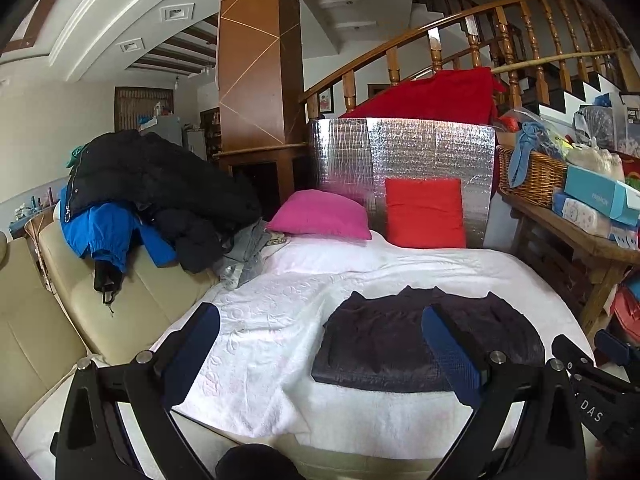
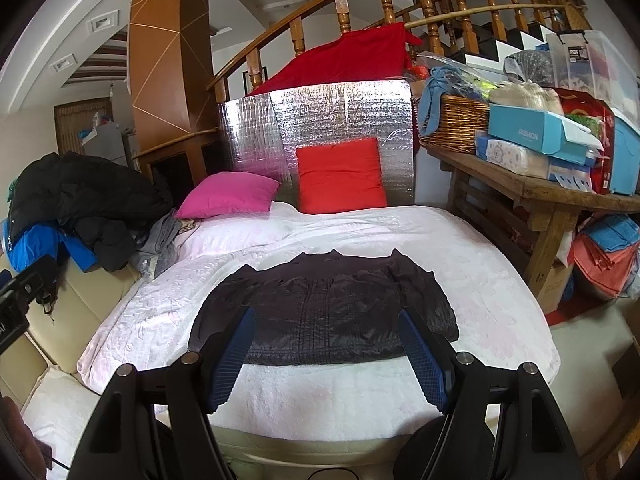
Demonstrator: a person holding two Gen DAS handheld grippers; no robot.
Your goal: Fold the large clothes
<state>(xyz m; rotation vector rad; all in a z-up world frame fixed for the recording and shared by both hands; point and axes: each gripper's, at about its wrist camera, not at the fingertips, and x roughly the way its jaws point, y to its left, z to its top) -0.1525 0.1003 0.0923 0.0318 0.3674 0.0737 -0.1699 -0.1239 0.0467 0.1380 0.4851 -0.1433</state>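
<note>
A dark jacket (image 1: 380, 340) lies folded flat on the white bedspread (image 1: 280, 280); in the right wrist view the jacket (image 2: 328, 312) sits centred on the bedspread (image 2: 360, 232). My left gripper (image 1: 320, 344) is open and empty, held above the bed's near edge, left of the jacket. My right gripper (image 2: 328, 344) is open and empty, held above the jacket's near hem. The right gripper's body shows at the right edge of the left wrist view (image 1: 592, 380).
A pile of black and blue coats (image 1: 148, 196) lies on the cream sofa (image 1: 100, 300) at the left. A pink pillow (image 1: 320, 214) and a red pillow (image 1: 424, 212) lean on a silver foil panel (image 1: 420, 148). A cluttered wooden table (image 2: 532, 188) stands at the right.
</note>
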